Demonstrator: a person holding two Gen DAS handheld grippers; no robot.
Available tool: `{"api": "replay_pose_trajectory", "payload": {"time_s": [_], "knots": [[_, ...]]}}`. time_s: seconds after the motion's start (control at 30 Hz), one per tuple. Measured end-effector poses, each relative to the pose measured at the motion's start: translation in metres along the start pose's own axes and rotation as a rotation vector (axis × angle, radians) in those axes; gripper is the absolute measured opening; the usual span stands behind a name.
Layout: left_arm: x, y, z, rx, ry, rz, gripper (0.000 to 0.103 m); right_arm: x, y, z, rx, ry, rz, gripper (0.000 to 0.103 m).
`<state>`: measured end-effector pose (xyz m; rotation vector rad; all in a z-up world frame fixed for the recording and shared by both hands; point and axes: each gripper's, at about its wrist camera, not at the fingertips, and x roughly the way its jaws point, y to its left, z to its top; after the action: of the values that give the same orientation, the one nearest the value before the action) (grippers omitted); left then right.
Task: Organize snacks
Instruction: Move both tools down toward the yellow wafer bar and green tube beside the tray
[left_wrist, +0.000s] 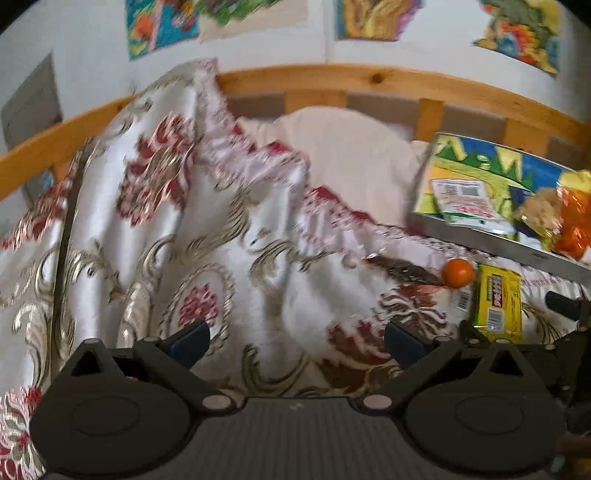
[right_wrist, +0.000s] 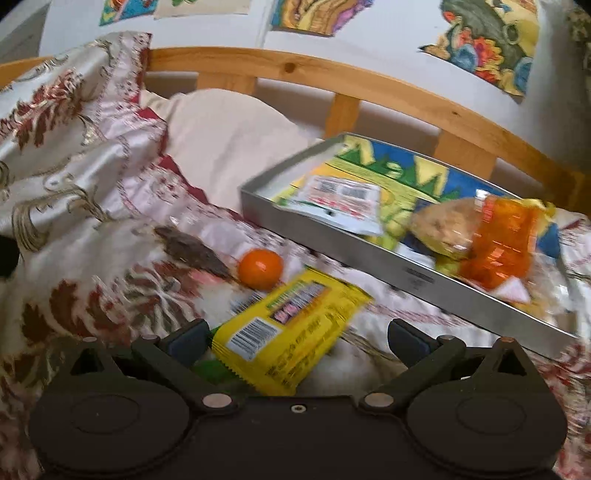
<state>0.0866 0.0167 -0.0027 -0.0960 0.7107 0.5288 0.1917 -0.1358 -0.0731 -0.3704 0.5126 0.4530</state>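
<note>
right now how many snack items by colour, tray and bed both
yellow: 1, the yellow packet on the bed
orange: 2, the round orange on the bed, the orange wrapper in the tray
white: 1, the white packet
tan: 1, the cookie bag
total: 5

A white wall (right_wrist: 369, 48) runs behind the bed, hung with colourful paintings (left_wrist: 373, 18) on unframed sheets along its upper part. A pine bed rail (right_wrist: 295, 70) with short upright slats curves across in front of it. A cream pillow (left_wrist: 351, 155) lies against the rail, and a shiny white bedspread (left_wrist: 166, 206) patterned with red and gold flowers covers the bed in rumpled folds, in soft daylight.
</note>
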Motion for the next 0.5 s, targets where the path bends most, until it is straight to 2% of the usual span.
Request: {"api": "replay_pose_trajectory", "payload": {"time_s": [0.13,0.2,0.27,0.4,0.5], "knots": [[0.000,-0.017,-0.006,0.072,-0.013,-0.018,0.102,-0.015,-0.024,-0.004,0.052,0.018,-0.036,0.102],[0.000,-0.022,-0.008,0.090,-0.014,-0.039,0.102,-0.017,-0.034,-0.004,0.070,0.056,-0.087,0.102],[0.000,-0.027,-0.010,0.103,-0.012,-0.057,0.102,-0.021,-0.046,-0.007,0.095,0.091,-0.102,0.102],[0.000,-0.033,-0.015,0.133,-0.008,-0.103,0.102,-0.032,-0.071,-0.006,0.160,0.081,0.000,0.102],[0.001,-0.039,-0.022,0.179,0.001,-0.134,0.102,-0.025,-0.075,0.001,0.123,0.097,0.091,0.102]]}}
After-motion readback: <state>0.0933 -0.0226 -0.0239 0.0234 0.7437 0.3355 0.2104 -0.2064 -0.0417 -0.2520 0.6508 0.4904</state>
